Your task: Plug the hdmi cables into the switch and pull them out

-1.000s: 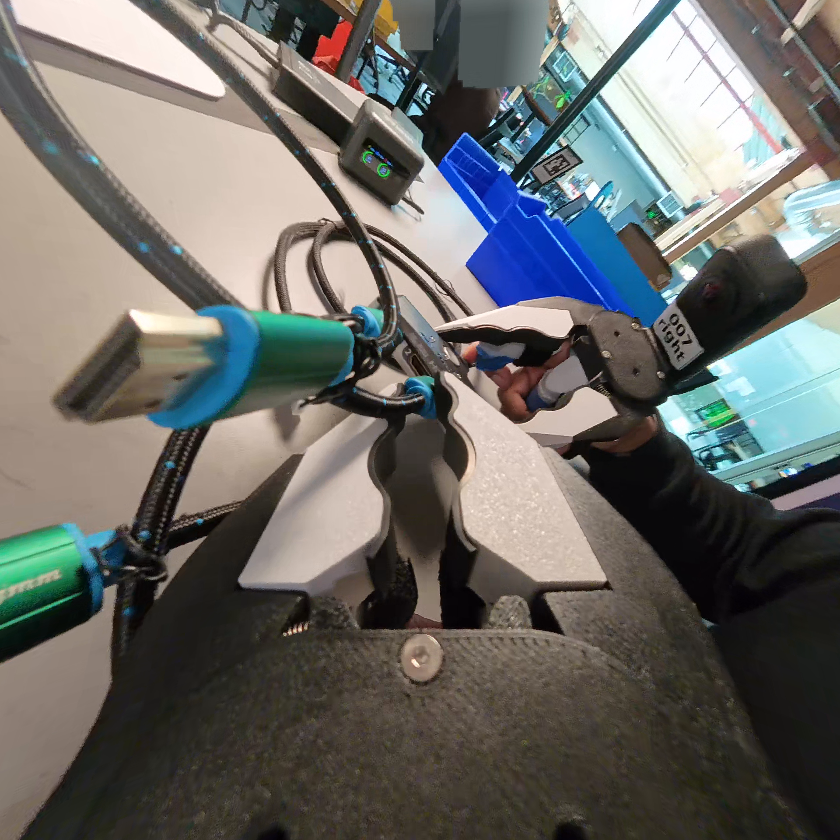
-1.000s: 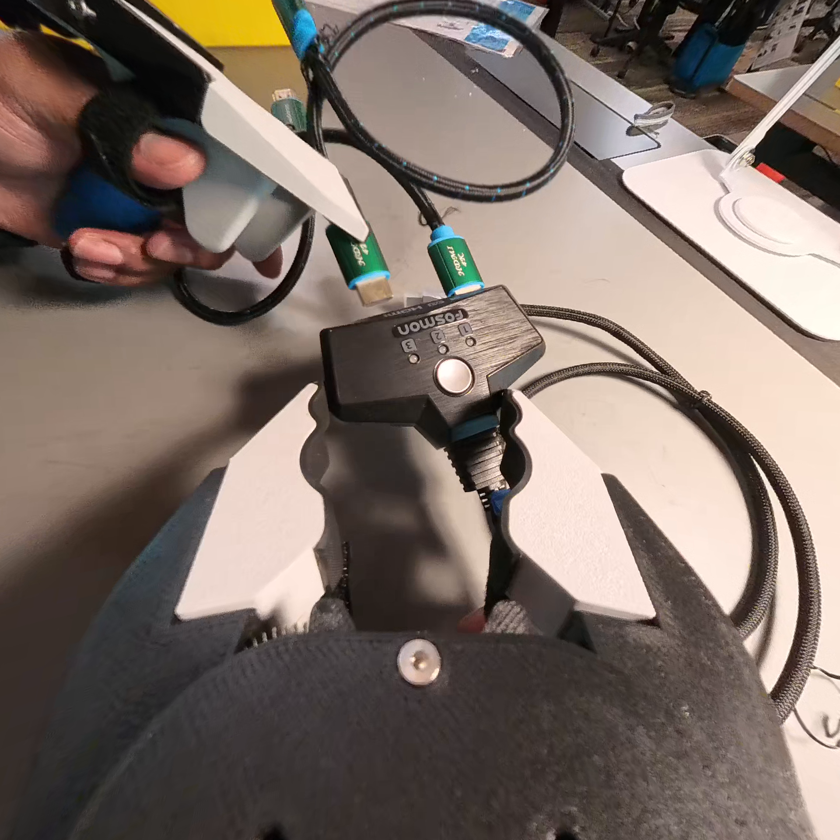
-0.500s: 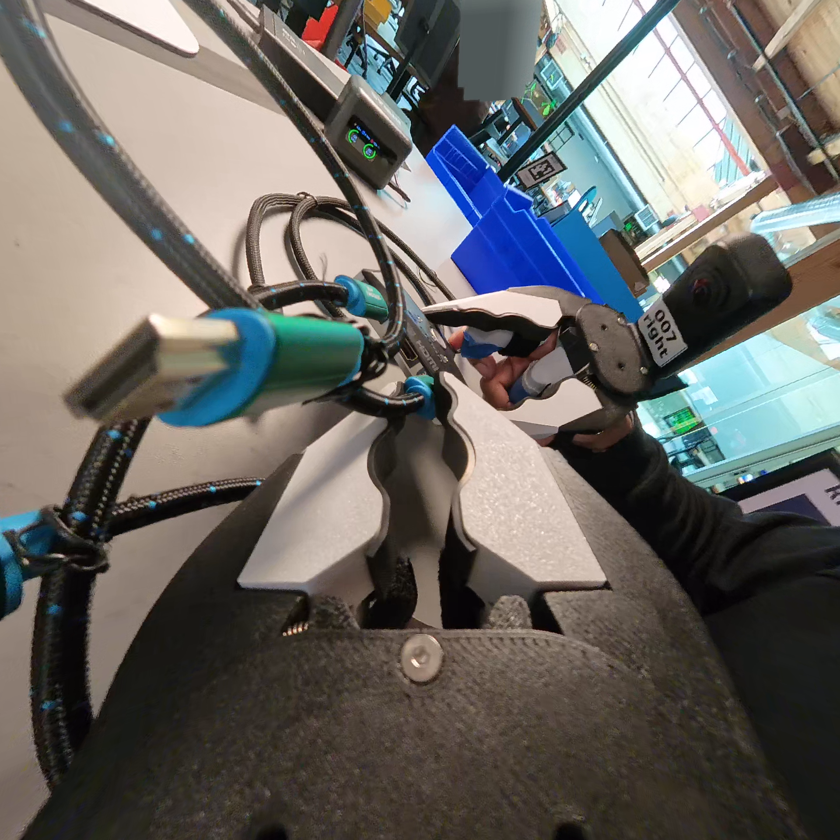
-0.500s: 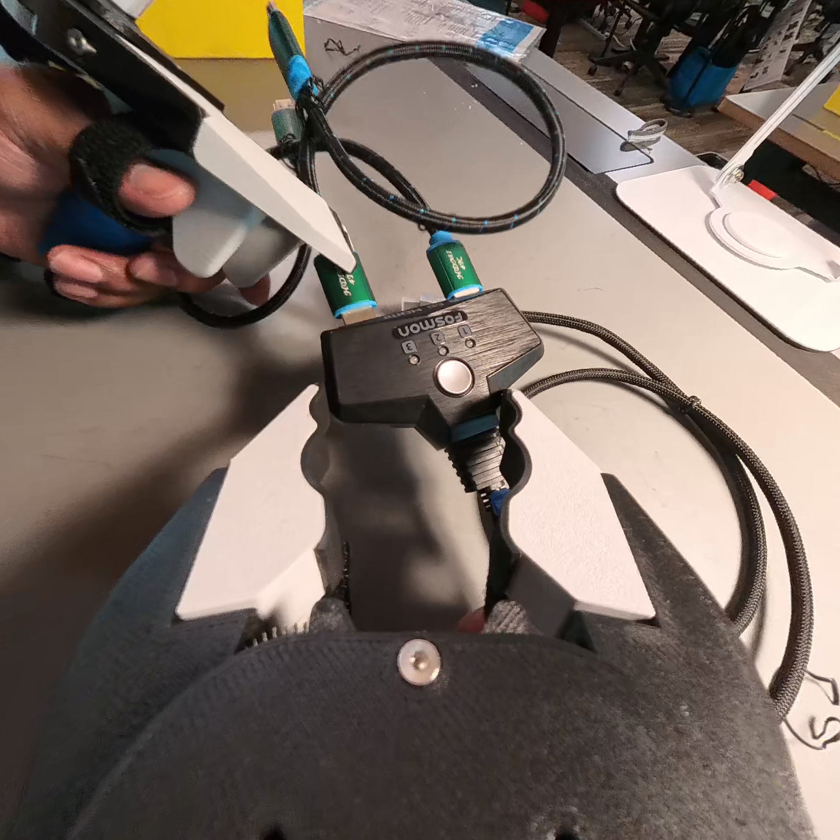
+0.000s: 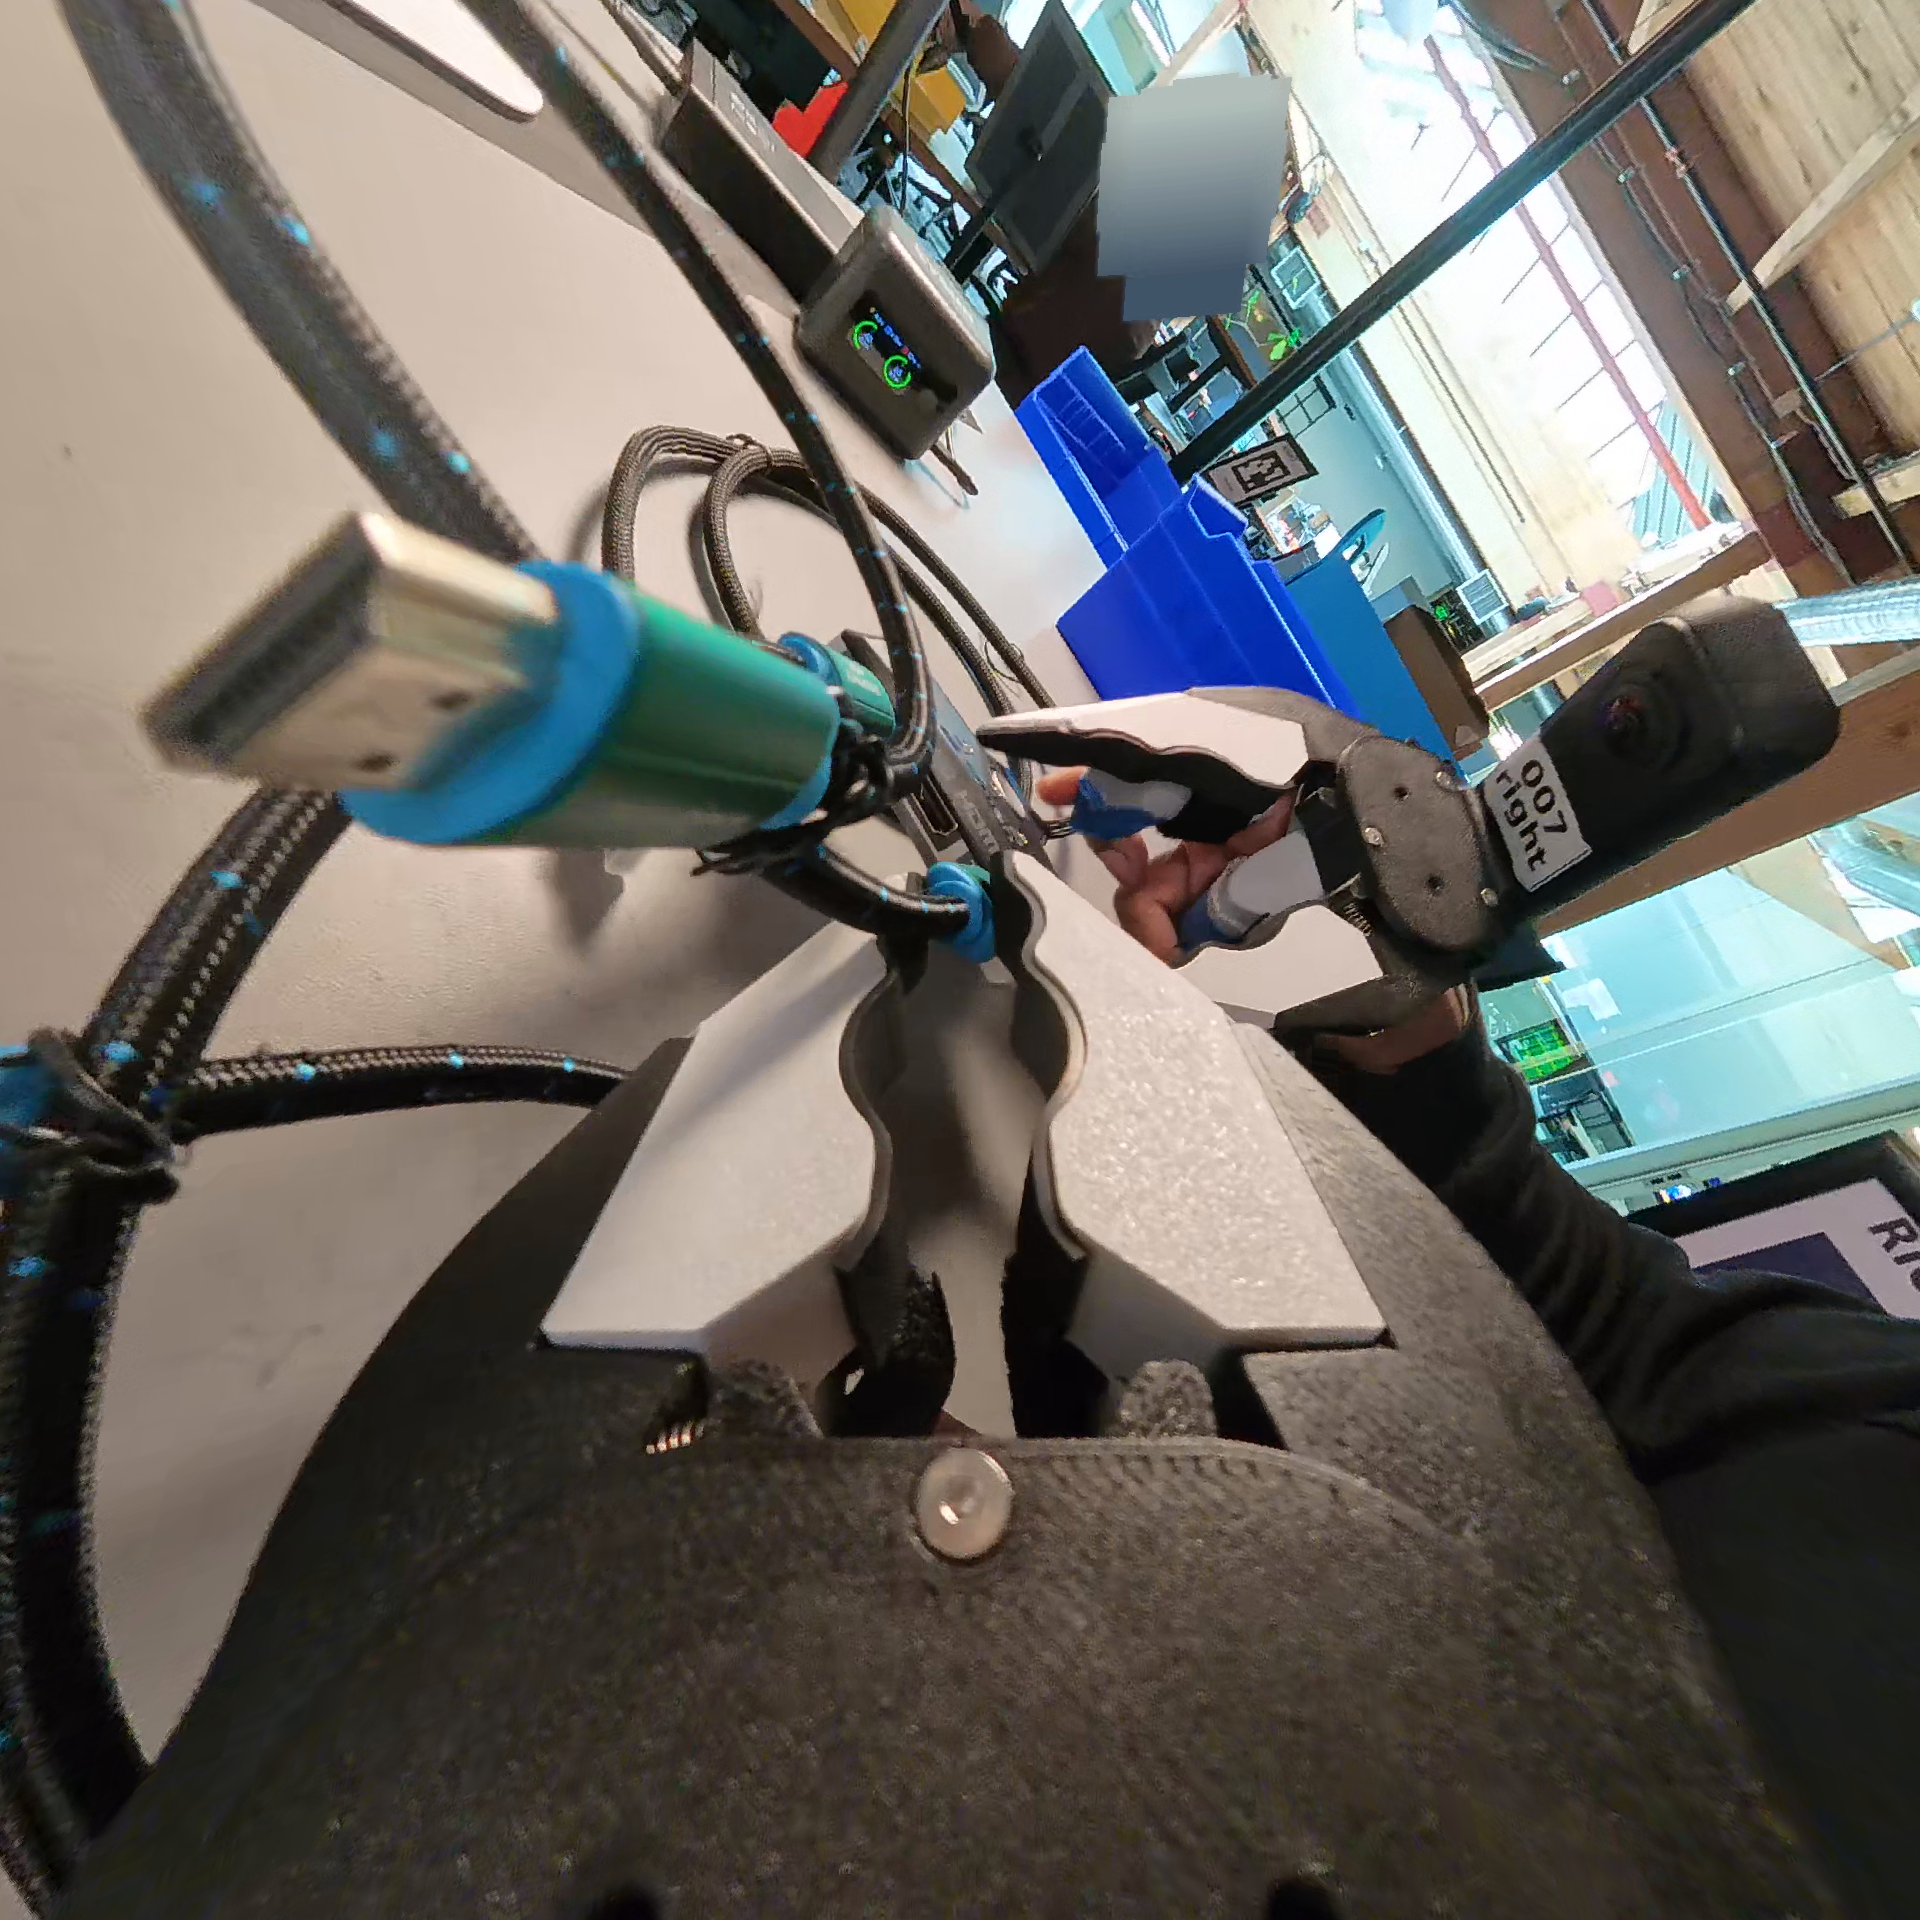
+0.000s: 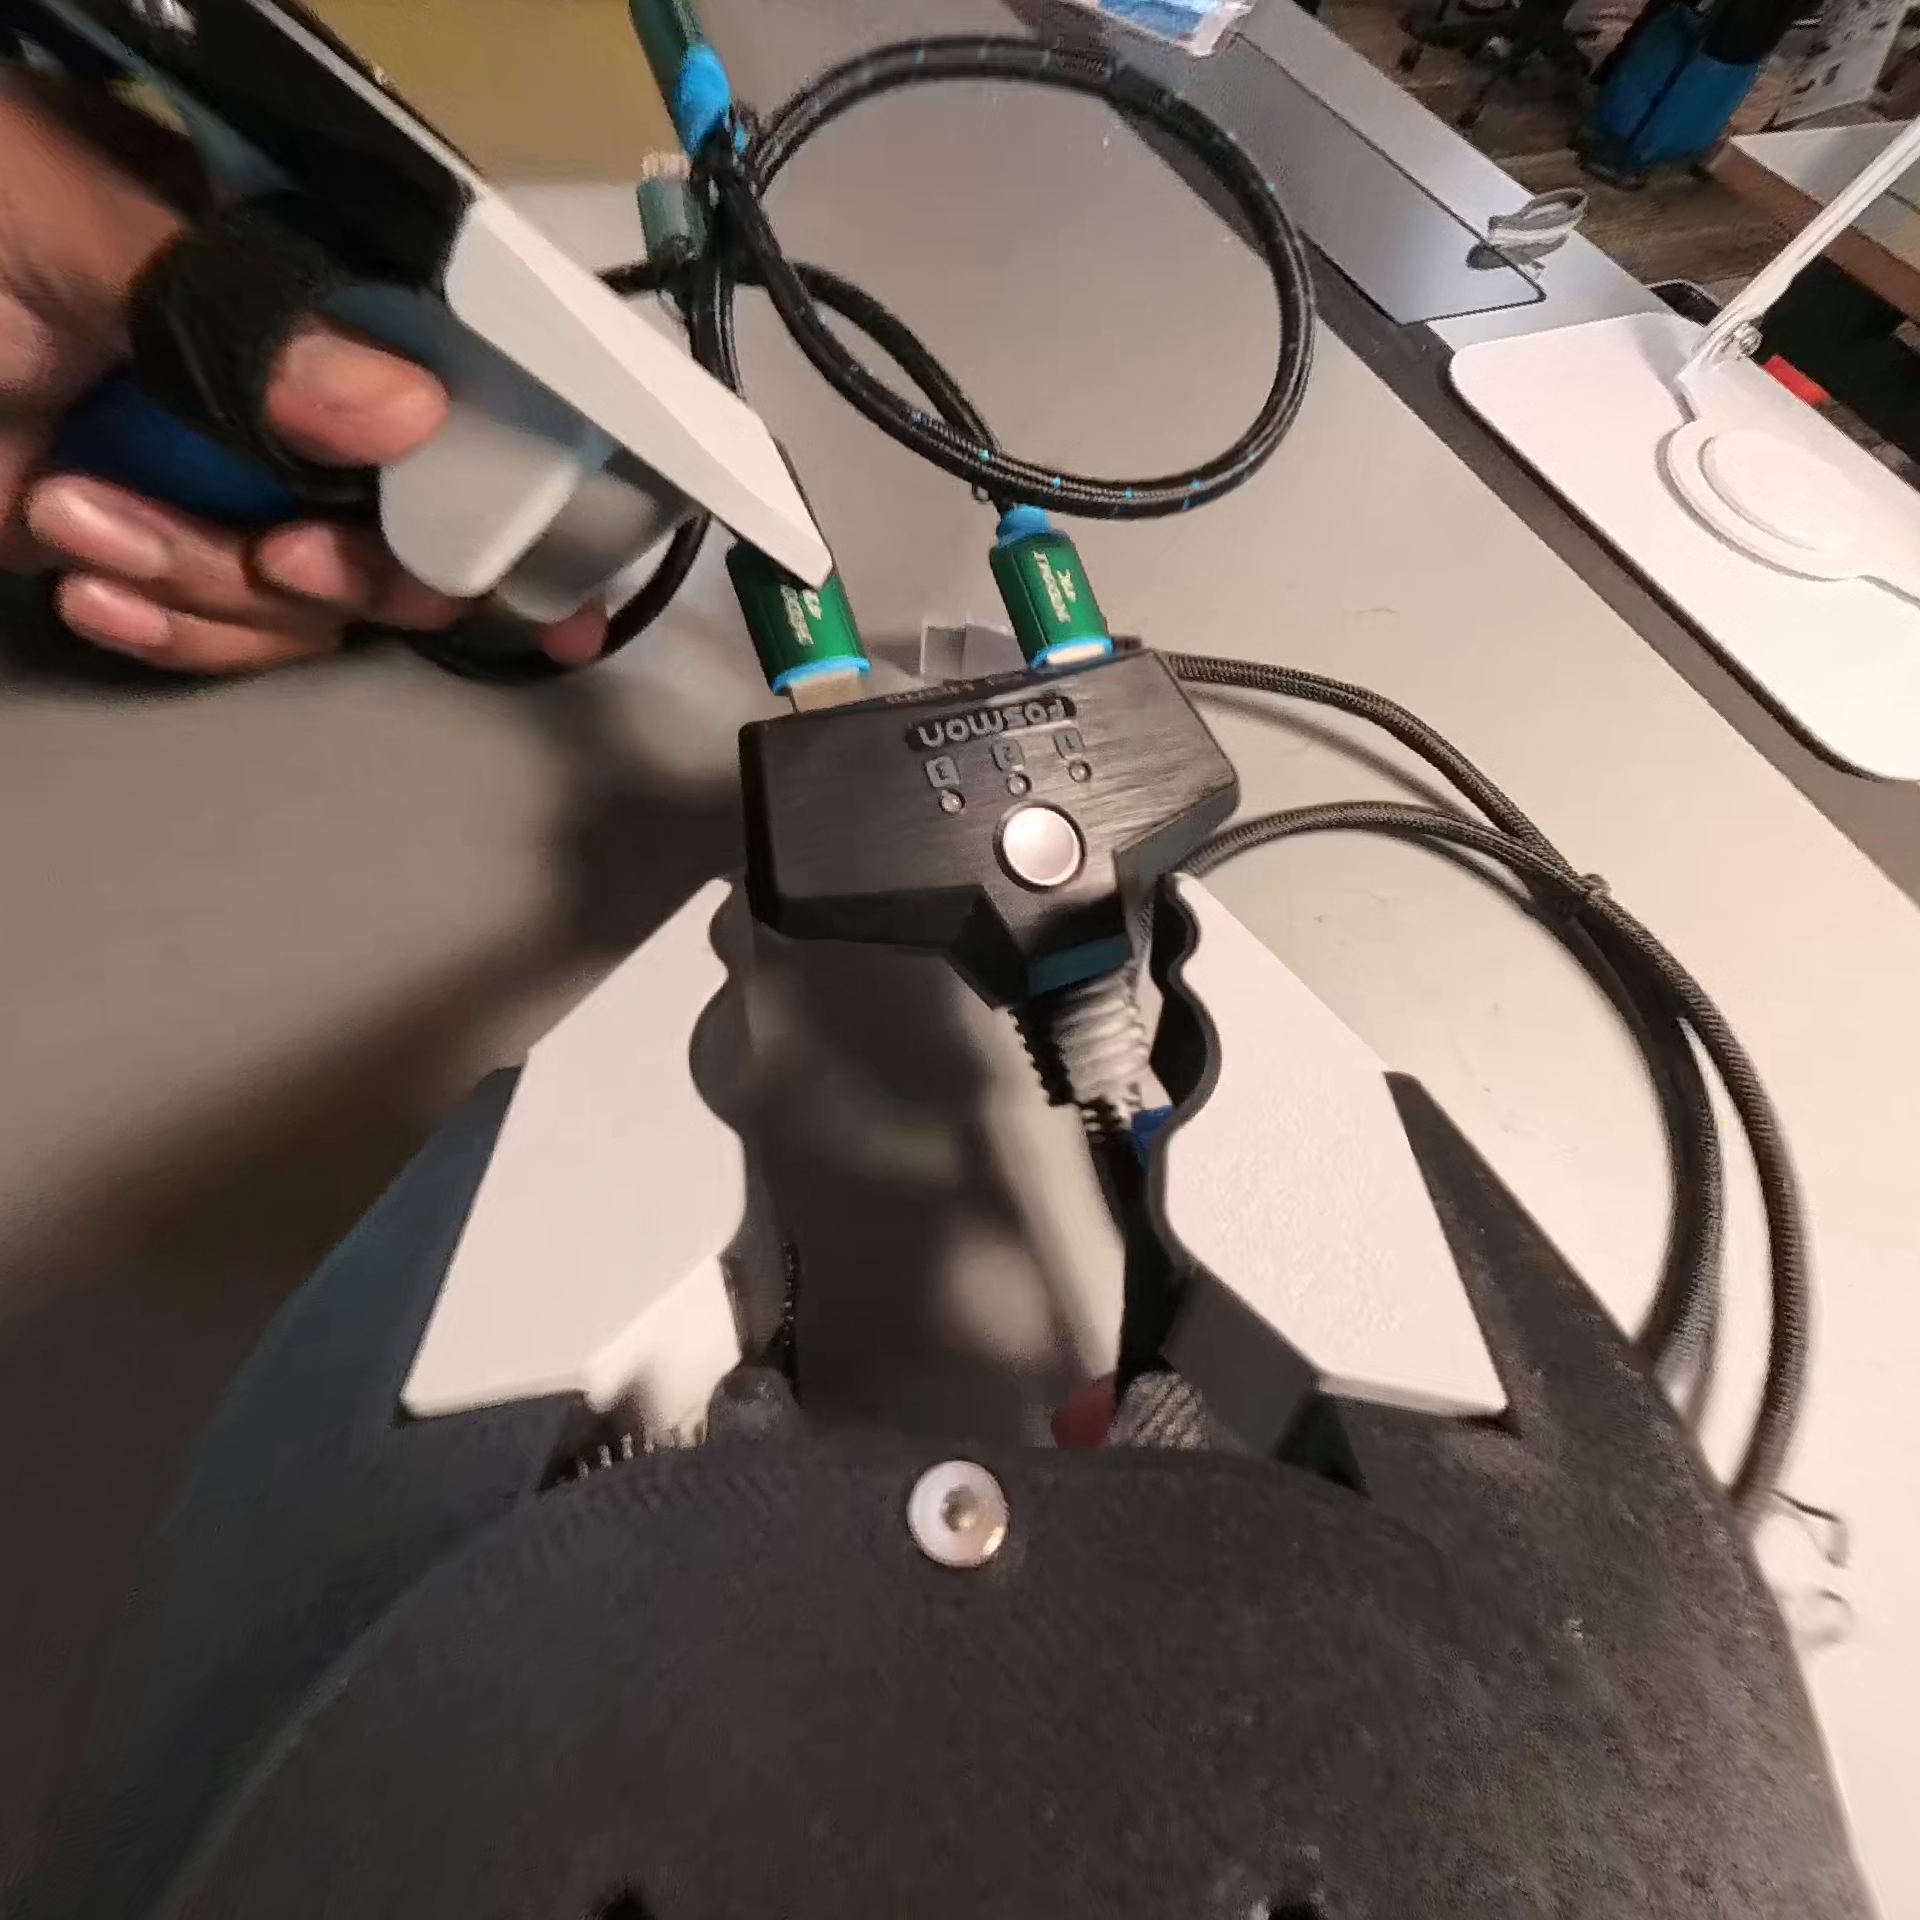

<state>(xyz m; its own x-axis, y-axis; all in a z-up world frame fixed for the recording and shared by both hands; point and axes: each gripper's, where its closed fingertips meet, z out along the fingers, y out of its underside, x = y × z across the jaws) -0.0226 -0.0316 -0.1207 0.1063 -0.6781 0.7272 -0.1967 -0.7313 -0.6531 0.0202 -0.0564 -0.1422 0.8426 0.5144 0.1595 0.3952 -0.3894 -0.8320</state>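
My right gripper (image 6: 951, 930) is closed on the neck of the black switch (image 6: 987, 795), holding it just above the grey table (image 6: 312, 883). My left gripper (image 5: 961, 940) pinches one green plug (image 6: 800, 634) whose metal tip sits at the switch's far edge. A second green plug (image 6: 1049, 603) is seated beside it. I count two more loose plugs, one large and close (image 5: 540, 707). Three blue bins (image 5: 1174, 582) stand behind, contents hidden.

Right gripper (image 6: 951, 925) clamped switch (image 6: 987, 810) rear neck; left gripper (image 6: 800, 582) held green plug (image 6: 805, 644) at switch's far edge, second plug (image 6: 1049, 613) seated beside it.
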